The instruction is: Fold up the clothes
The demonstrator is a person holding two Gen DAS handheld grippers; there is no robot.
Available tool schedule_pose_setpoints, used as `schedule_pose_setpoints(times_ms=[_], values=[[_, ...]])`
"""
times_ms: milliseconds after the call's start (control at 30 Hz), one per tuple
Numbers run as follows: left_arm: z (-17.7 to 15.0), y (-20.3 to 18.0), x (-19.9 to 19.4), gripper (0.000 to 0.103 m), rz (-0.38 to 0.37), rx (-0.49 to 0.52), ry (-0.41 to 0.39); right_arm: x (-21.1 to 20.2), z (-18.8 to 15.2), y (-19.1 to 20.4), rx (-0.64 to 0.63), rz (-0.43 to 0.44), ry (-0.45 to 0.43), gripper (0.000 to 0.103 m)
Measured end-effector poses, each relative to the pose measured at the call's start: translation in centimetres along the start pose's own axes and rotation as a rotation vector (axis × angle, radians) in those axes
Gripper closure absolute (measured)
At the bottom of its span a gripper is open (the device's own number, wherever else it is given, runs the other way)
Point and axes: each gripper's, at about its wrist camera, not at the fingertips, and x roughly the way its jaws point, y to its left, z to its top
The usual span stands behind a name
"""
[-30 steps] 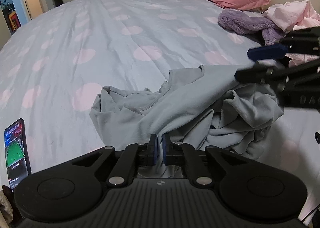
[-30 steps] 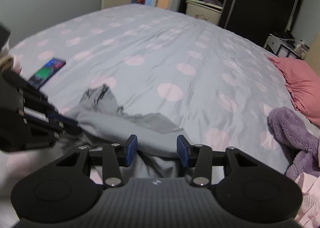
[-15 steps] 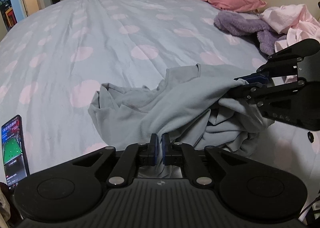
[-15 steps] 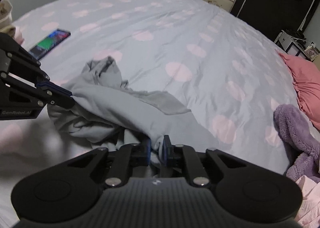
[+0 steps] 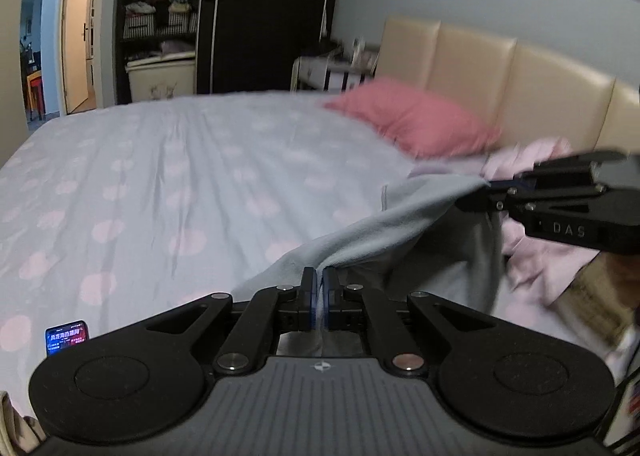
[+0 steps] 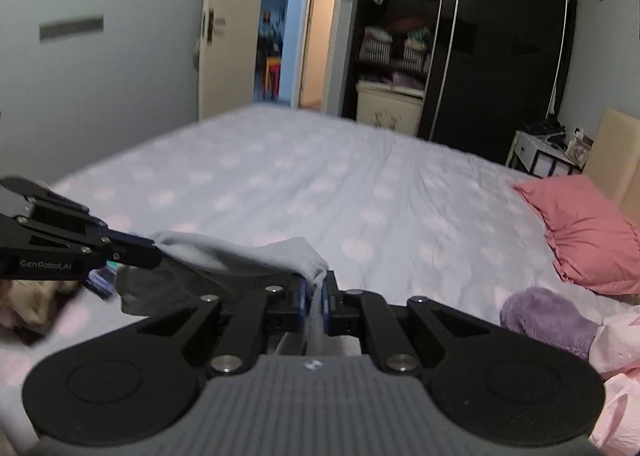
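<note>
With left gripper [image 5: 319, 288] and right gripper [image 6: 316, 292] each clamped on the grey garment [image 5: 404, 216], held above the bed [image 5: 180, 176], keep 2 grips level, edge taut, so it hangs flat.

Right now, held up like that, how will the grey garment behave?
Likely floppy: the grey garment sags between the left gripper and right gripper, its free part hanging loose. Probably light, since thin pinches carry it. It may swing if moved fast.
</note>
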Motion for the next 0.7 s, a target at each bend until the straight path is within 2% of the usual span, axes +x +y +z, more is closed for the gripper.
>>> schedule_pose_setpoints(times_ms=[100, 167, 300, 367, 567, 633, 667, 700], values=[[0.5, -0.6, -2.8, 0.102, -0.042, 0.012, -0.024, -2.9, 0.2, 0.0, 0.012, 0.039, -0.008, 0.094], [0.2, -1.0, -3.9, 0.102, -0.08, 0.006, -0.007, -4.7, -0.5, 0.2, 0.015, 0.062, 0.009, 0.094], [-1.9, -2.1, -5.4, 0.102, -0.139, 0.035, 0.068, -6.2, -3.4, 1.4, 0.0, 0.116, 0.114, 0.094], [-3.8, -2.5, -5.2, 0.102, -0.151, 0.069, 0.129, -5.9, -5.6, 2.4, -0.024, 0.153, 0.194, 0.094], [-11.1, -2.6, -2.1, 0.101, -0.202, 0.132, 0.388, -4.6, -12.4, 5.2, -0.104, 0.265, 0.441, 0.093], [-12.9, -3.1, -1.6, 0.1, -0.189, 0.196, 0.451, -3.8, -14.2, 6.0, -0.137, 0.295, 0.512, 0.086], [-13.6, -3.1, -1.7, 0.1, -0.181, 0.208, 0.458, -3.5, -14.7, 6.3, -0.154, 0.306, 0.538, 0.084], [-13.9, -2.8, -1.6, 0.096, -0.175, 0.21, 0.462, -3.2, -15.2, 6.6, -0.17, 0.317, 0.563, 0.067]])
